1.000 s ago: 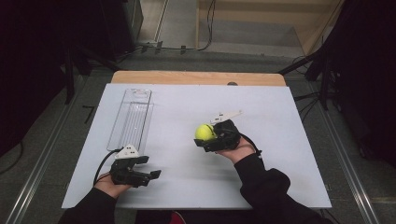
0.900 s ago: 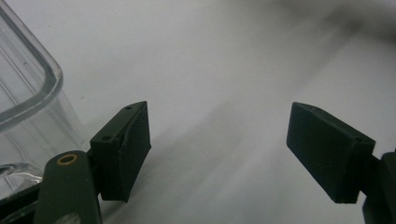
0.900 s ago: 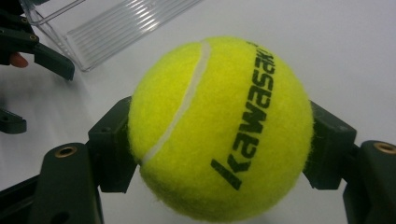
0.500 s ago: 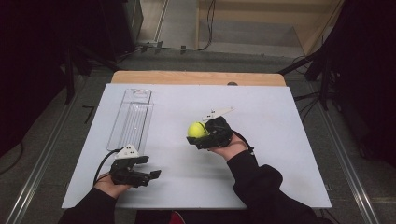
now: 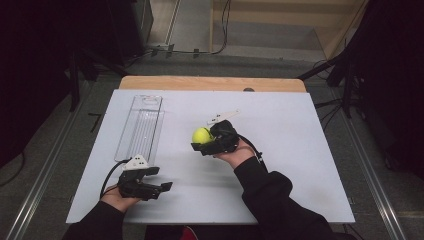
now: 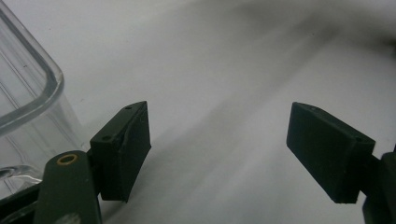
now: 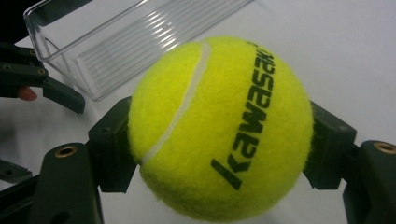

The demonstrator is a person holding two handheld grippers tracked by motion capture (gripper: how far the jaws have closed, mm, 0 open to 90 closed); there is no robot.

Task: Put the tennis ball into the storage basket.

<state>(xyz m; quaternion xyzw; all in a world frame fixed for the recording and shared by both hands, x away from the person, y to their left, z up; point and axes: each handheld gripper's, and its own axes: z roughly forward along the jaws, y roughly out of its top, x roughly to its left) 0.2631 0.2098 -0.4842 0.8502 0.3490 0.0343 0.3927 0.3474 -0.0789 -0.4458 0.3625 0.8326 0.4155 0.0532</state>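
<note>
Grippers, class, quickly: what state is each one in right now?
Left gripper: open, nothing between its jaws, beside the clear tray.
Right gripper: closed on the tennis ball.

Probably lab: white table [image 5: 300, 165], floor cables [image 5: 200, 50], dark stands [image 5: 345, 75]

Yellow tennis ball [image 7: 219, 128] clamped between the black pads of the right gripper [image 7: 219, 154], printed "kawasaki" in black, white seam curving down its left side. Clear ribbed plastic tray [image 7: 126, 42] beyond, upper left, on the white counter [image 7: 345, 56]. Left gripper [image 7: 42, 74] at the left edge, just beside the tray's near corner
</note>
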